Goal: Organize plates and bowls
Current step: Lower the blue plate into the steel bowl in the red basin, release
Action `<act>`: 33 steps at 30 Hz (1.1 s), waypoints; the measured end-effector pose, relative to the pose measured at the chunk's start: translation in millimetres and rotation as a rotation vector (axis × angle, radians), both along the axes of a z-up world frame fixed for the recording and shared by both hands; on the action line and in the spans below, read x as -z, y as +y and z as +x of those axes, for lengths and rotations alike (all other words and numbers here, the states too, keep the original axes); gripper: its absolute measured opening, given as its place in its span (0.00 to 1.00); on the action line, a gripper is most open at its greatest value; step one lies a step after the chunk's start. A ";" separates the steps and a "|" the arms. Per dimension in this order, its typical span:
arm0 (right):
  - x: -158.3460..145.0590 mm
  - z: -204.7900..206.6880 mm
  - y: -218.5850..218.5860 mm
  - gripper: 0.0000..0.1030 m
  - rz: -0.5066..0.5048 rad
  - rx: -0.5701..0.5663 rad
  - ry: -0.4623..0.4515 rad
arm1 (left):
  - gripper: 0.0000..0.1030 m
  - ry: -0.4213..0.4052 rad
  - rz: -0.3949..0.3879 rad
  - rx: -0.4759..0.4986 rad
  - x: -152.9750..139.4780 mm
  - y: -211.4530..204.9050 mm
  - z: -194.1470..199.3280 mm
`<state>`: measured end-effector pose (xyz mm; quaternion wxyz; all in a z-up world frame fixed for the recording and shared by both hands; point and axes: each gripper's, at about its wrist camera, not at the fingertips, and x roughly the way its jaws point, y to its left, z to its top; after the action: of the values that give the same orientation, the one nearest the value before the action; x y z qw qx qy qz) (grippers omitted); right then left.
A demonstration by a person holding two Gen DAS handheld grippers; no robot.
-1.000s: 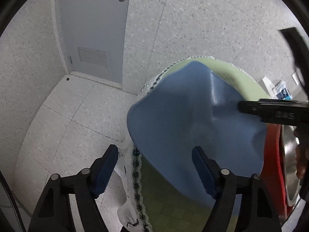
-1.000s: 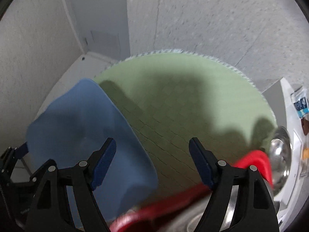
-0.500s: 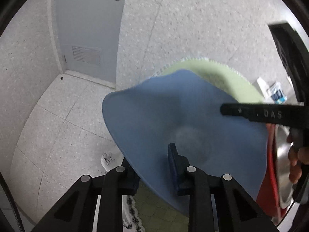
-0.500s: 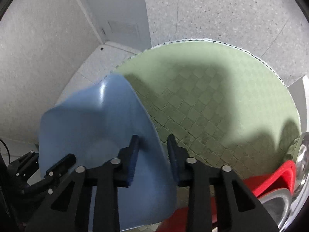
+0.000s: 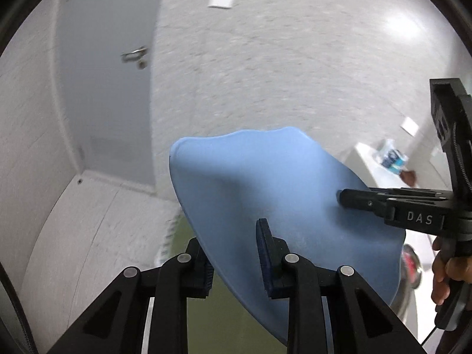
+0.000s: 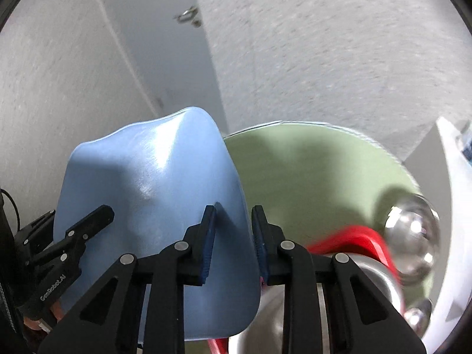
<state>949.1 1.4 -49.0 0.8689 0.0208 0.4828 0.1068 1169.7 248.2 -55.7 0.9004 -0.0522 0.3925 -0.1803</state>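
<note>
My left gripper clamps one edge of the blue plate, and my right gripper, its jaws closing, pinches the opposite edge. The plate hangs tilted above the round green surface, its long axis running from one gripper to the other. Steel bowls and a red dish sit below. Speckled walls and a grey door stand behind.

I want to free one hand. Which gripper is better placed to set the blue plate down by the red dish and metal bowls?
Right gripper, probably: clamped on blue plate, beside red dish and metal bowls.
</note>
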 end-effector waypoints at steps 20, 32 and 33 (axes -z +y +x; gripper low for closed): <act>39.3 -114.6 -148.2 0.24 0.038 0.382 0.064 | 0.20 0.096 0.170 0.436 45.0 -153.8 49.8; 65.3 -127.2 -156.4 0.24 0.031 0.437 0.085 | 0.21 0.094 0.223 0.484 67.7 -198.0 58.4; 65.0 -128.0 -155.1 0.24 0.027 0.436 0.081 | 0.22 0.091 0.221 0.482 69.3 -198.7 57.0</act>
<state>821.1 -153.7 -113.9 0.8510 0.1405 0.5000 -0.0780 1226.7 49.5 -125.0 0.8131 0.1335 0.4508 -0.3432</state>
